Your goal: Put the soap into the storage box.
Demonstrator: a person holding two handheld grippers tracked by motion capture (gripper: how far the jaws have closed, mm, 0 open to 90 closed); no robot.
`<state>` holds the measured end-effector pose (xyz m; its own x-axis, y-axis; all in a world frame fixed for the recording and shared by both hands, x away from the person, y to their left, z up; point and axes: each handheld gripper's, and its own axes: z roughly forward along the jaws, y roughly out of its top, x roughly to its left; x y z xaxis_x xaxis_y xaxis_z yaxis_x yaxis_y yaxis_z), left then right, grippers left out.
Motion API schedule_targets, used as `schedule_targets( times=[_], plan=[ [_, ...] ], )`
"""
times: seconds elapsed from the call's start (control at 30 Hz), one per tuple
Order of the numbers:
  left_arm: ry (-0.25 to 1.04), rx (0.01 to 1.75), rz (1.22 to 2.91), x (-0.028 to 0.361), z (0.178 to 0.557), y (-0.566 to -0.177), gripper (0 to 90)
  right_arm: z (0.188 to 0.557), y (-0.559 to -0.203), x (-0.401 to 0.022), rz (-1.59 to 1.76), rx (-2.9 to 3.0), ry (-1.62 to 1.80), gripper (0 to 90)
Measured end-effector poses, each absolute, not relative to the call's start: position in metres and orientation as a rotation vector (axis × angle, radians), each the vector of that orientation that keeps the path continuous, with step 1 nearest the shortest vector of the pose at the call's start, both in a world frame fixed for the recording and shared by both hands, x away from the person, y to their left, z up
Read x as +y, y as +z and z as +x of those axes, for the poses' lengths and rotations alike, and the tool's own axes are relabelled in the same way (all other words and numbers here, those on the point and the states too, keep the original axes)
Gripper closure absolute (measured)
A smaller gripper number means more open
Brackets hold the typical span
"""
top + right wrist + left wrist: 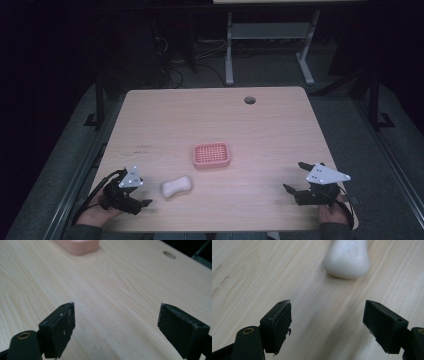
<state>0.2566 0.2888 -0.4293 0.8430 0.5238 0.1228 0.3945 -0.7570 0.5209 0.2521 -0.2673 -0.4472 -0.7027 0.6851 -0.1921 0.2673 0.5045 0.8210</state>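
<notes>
The table is topped in pale wood-grain laminate, smooth and matt, with fine streaks seen in both gripper views. The soap bar is made of white, waxy-looking material with a soft sheen and a faint embossed mark. The soap dish is moulded in pink plastic, matt, with a gridded floor. The left gripper and the right gripper are built of black matt plastic, and their pads are scuffed and flecked with pale specks along the edges.

A dim room: grey floor and a white-legged desk behind the wooden table.
</notes>
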Motion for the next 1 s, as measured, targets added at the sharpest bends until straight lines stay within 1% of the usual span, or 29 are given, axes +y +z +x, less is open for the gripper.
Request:
schedule_targets(
  times=[0.4, 1.0],
  plan=[
    [0.305, 0.664, 2.518, 0.285, 0.259, -0.428, 23.2, 0.254, -0.448, -0.262, 0.812, 2.285, 1.110, 13.7],
    [0.308, 0.613, 2.523, 0.271, 0.261, -0.427, 22.5, 0.257, -0.448, -0.259, 0.822, 2.303, 1.121, 13.7]
  ],
)
